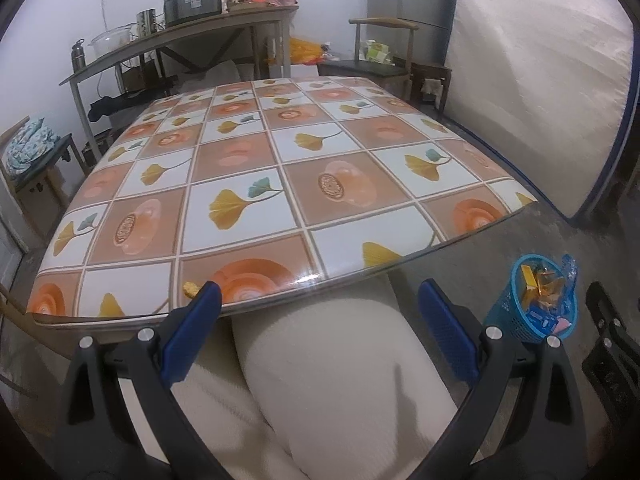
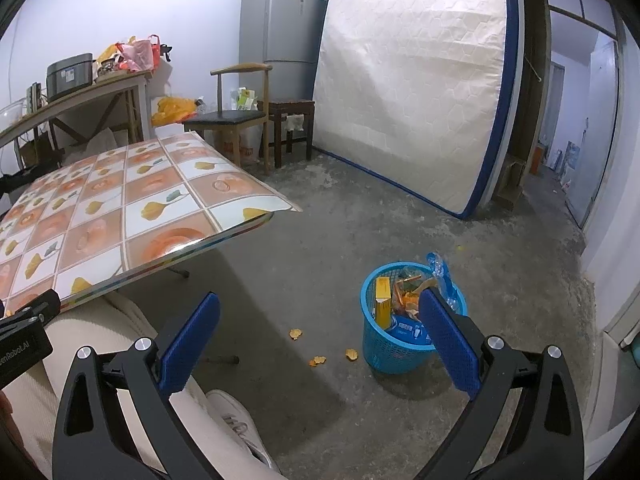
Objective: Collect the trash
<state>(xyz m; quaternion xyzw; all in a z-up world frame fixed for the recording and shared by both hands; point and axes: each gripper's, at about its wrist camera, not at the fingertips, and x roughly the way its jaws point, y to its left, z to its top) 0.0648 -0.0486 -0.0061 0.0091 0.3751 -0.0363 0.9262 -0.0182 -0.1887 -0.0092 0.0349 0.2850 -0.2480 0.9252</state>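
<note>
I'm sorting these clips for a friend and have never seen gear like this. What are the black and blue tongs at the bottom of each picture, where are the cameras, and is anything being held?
There is no robot here: a seated person holds one hand tool in each hand. Each tool is a gripper with two blue-padded fingers and carries a wide-angle camera that looks forward along them.

One picture comes from the left gripper, which faces the table with the orange floral tablecloth; I see nothing lying on it. The other comes from the right gripper, which faces the concrete floor. There stands a round blue plastic basket filled with wrappers and boxes, and three small orange scraps lie beside it, not yet collected.

Both grippers are open and hold nothing.
</note>
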